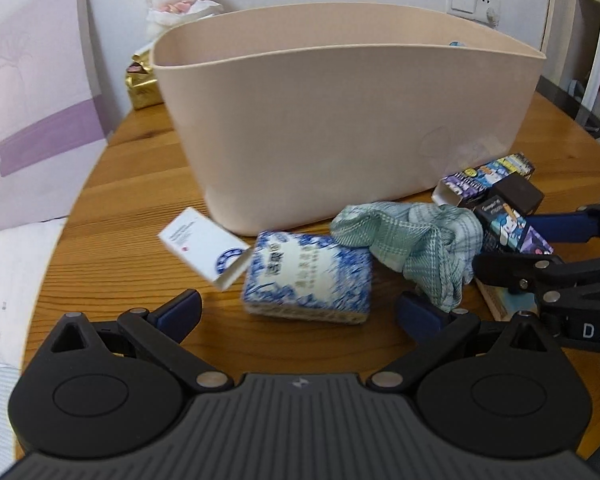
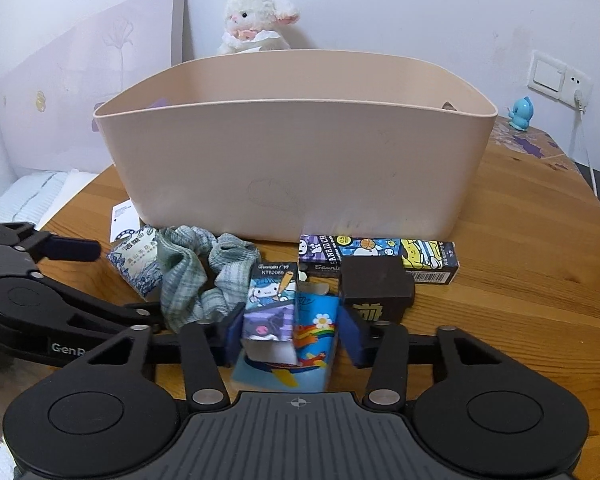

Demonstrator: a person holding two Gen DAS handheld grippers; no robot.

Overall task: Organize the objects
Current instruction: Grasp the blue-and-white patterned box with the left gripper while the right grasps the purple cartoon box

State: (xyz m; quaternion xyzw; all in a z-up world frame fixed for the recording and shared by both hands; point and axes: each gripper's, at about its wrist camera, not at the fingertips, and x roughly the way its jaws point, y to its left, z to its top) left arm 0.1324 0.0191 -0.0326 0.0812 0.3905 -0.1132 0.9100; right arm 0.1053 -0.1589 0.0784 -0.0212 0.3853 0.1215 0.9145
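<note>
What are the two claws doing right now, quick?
Left claw: open, holding nothing, just short of the blue-patterned box.
Right claw: open around the cartoon box, not clamped yet.

A bin (image 2: 292,160) stands mid-table (image 2: 540,280), a plush lamb (image 2: 256,20) behind it at the far edge. Before the bin, left to right: a card (image 1: 202,246), a packet (image 1: 308,276), a crumpled cloth (image 1: 420,240), then boxes (image 2: 380,256) towards the right edge, with a small cube (image 2: 374,288) in front of them
</note>
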